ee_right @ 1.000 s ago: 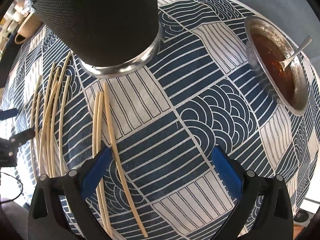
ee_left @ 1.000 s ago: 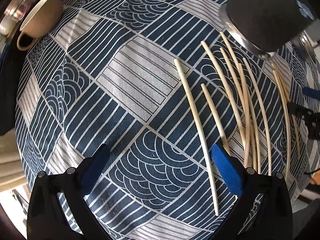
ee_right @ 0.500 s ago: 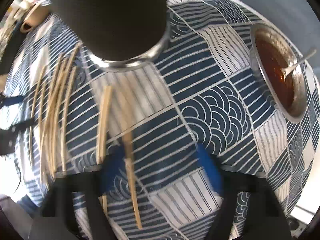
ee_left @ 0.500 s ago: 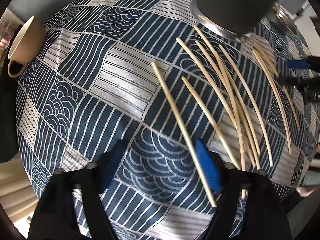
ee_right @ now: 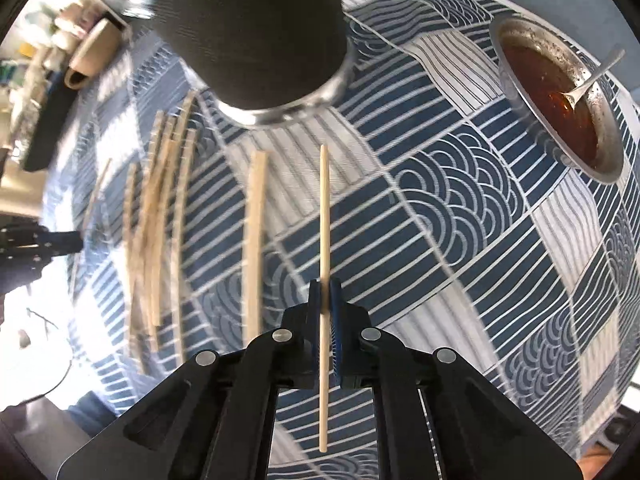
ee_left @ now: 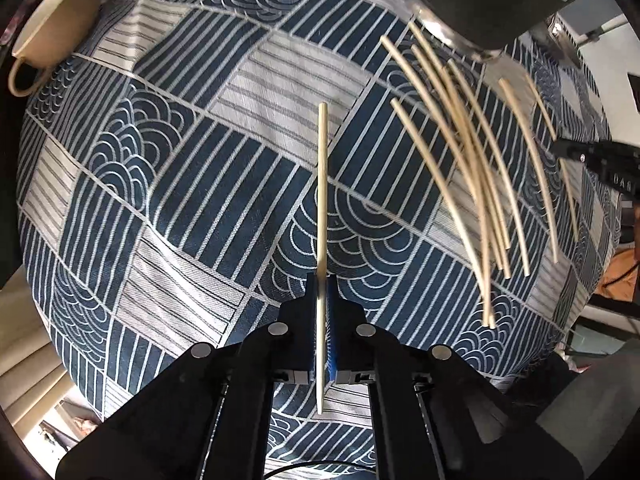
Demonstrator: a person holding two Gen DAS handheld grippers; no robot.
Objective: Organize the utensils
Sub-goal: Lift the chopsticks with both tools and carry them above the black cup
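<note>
The left gripper (ee_left: 322,284) clamps one pale wooden chopstick (ee_left: 322,184) running up frame centre; the right gripper (ee_right: 325,292) likewise pinches another pale wooden stick (ee_right: 325,216).

Open tablecloth (ee_left: 168,184) left of loose chopsticks (ee_left: 472,168); black holder (ee_right: 256,24) and sauce bowl (ee_right: 560,92) block beyond

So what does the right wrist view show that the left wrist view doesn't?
Only the right wrist view: a metal bowl of reddish sauce with a spoon in it.
Only the left wrist view: the cream cup seen sharply.
Both: the patterned tablecloth, the loose chopsticks, the black holder, and each gripper shut on one chopstick.
</note>
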